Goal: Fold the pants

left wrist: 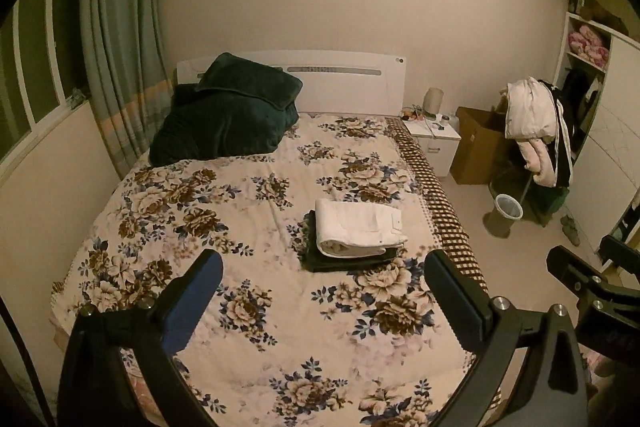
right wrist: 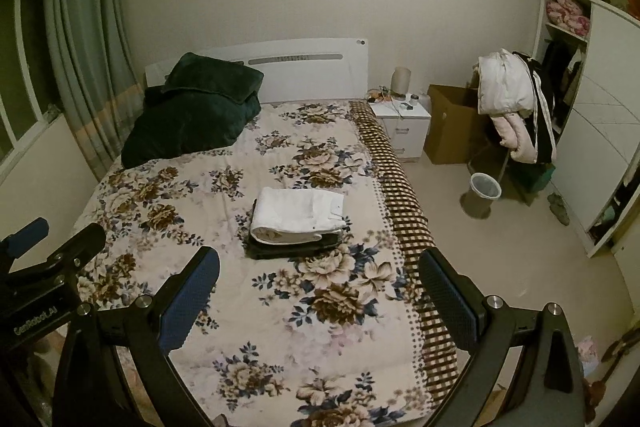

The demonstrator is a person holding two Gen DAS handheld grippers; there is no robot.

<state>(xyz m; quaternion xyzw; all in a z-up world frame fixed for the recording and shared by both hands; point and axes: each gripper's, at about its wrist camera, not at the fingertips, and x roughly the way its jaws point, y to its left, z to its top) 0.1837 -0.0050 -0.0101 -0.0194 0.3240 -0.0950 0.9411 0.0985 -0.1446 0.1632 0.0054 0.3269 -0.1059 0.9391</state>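
L gripper (left wrist: 322,269) spread, holds nothing | R gripper (right wrist: 318,267) spread, holds nothing | white pants (left wrist: 360,227) folded, atop dark folded pants (left wrist: 344,261), mid bed (left wrist: 248,327) | judged: fold looks done; if tidying, press edges flush, don't drag stack | count: 2 pants, 2 grippers

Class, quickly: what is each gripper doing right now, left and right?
Left gripper: open, holding nothing, above the bed.
Right gripper: open, holding nothing; the folded white pants lie untouched.
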